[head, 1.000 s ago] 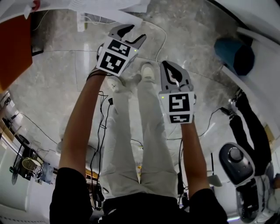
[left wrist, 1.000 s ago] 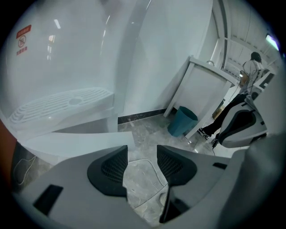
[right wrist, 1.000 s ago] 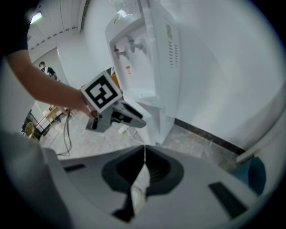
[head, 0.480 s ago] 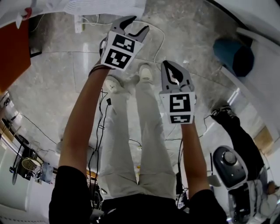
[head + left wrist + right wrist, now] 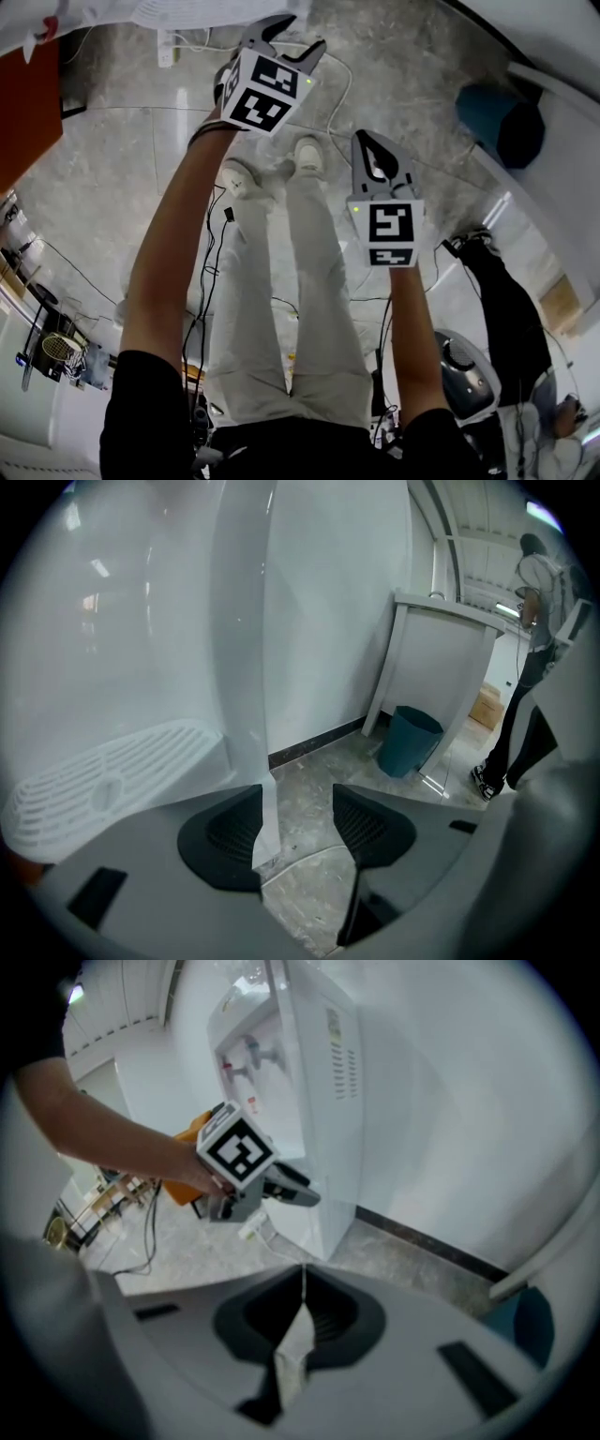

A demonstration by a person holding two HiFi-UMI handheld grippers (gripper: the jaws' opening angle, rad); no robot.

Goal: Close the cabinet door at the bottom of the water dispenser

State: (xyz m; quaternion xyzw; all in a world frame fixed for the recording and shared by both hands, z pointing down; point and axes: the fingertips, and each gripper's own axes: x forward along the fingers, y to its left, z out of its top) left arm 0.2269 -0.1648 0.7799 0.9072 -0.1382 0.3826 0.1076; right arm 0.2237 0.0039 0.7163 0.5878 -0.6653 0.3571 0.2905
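Observation:
The white water dispenser (image 5: 309, 1101) stands against the wall, its taps high up. Its base runs along the top edge of the head view (image 5: 216, 11). My left gripper (image 5: 298, 37) is at the dispenser's lower front corner (image 5: 291, 1190). Its jaws are open and have just been opening. In the left gripper view a vertical white edge (image 5: 246, 667) comes down between the pads (image 5: 225, 841) of my left gripper (image 5: 295, 803), which do not press on it. A white slatted panel (image 5: 103, 771) lies beside it; I cannot tell whether it is the door. My right gripper (image 5: 370, 141) hangs back over the floor, shut and empty (image 5: 302, 1283).
A teal bin (image 5: 410, 741) sits by a white partition (image 5: 441, 658) to the right. A person in dark clothes (image 5: 511, 309) stands at the right. Cables (image 5: 216, 244) and a power strip (image 5: 169, 47) lie on the stone floor. An orange-brown panel (image 5: 28, 103) is at the far left.
My left gripper has moved up the picture toward the dispenser's base and rolled a little, its jaws wider. The bystander at the right has shifted. My right gripper has stayed put.

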